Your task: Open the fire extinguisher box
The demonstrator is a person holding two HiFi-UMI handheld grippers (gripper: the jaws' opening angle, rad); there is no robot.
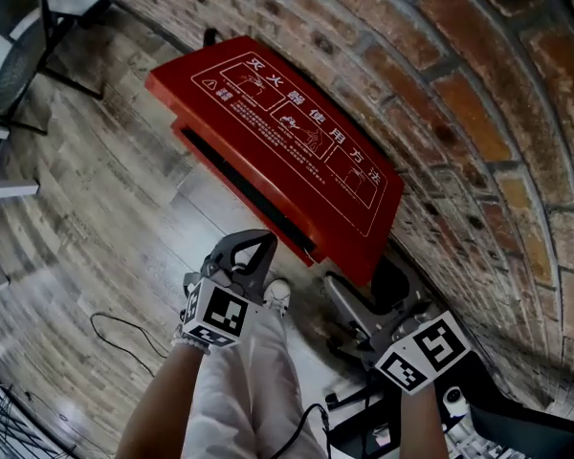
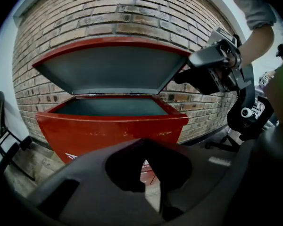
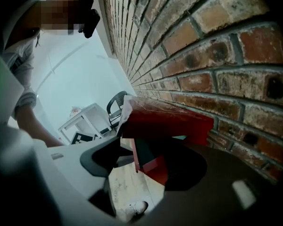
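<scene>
The red fire extinguisher box [image 2: 113, 128] stands on the floor against the brick wall. Its lid [image 1: 277, 132] is raised, with white printed instructions on top; the left gripper view shows the lid's grey underside [image 2: 108, 69] and the hollow inside. My left gripper [image 1: 266, 242] hovers in front of the box, shut and empty. My right gripper [image 1: 349, 299] is at the lid's right-hand corner with its jaws spread wide. In the right gripper view the lid's end [image 3: 165, 121] lies between the jaws of the right gripper [image 3: 148, 157]. Whether a jaw touches the lid I cannot tell.
A brick wall [image 1: 478, 113] runs behind the box. A black chair [image 1: 19, 55] stands at the far left and a black swivel-chair base [image 1: 517, 419] at the lower right. A thin cable [image 1: 124, 338] lies on the wooden floor. The person's shoe [image 1: 277, 295] is just before the box.
</scene>
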